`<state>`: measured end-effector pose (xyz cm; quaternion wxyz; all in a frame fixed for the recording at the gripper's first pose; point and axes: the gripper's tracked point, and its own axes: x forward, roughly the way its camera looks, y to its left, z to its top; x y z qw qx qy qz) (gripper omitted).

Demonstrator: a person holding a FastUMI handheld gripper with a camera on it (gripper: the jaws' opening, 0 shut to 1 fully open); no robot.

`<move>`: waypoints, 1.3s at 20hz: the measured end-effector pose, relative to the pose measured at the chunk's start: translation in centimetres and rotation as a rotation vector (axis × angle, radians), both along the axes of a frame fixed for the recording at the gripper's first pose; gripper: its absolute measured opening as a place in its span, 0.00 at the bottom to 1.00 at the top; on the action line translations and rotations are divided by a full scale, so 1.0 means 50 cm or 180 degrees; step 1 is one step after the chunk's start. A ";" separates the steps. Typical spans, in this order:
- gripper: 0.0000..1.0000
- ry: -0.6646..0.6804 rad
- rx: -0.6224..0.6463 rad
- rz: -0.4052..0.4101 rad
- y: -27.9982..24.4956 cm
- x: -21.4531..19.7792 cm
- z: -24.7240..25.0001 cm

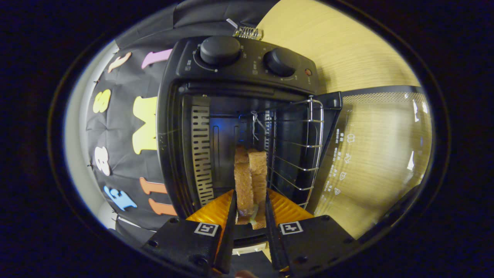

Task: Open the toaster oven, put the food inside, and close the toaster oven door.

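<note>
Golden-brown toast (251, 181), two slices pressed together on edge, sits clamped in my hand-held gripper (251, 210), both fingers (230, 216) closed narrowly against the bread's flat sides. The slices stick out ahead of the fingertips and reach into the mouth of the toaster oven (239, 116), which appears turned on its side from where my camera rides.

The far ends of the slices lie inside the dark cavity, between a slotted metal side panel (202, 154) on the left and the wire rack (297, 150) on the right. The rack's chrome bars run close beside the toast; I cannot tell whether the bread touches them.

The oven door (382, 154) stands fully open, swung out to the right of the cavity. Through its glass pane, printed with small pale symbols along the hinge side, the light wood counter (347, 50) shows. Beyond the cavity, the black control panel carries two round knobs, one to the left (220, 50) and one to the right (280, 61), with a small indicator light (308, 72) near the right knob.

A small wire clip (247, 31) lies just past the control panel, where the counter meets the booth's black cloth wall (115, 127), which hangs to the left of the oven.
</note>
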<state>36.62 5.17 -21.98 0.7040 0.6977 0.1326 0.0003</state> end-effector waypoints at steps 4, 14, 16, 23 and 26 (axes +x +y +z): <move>0.52 0.0258 -0.0041 0.0006 0.007 -0.015 -0.005; 0.65 0.0808 -0.0292 0.0534 0.040 -0.029 -0.007; 0.65 0.0886 -0.0332 0.0493 0.037 -0.040 -0.008; 0.69 0.0891 -0.0415 0.0540 0.039 -0.066 0.002; 0.70 0.0912 -0.0622 0.0576 0.031 -0.079 0.006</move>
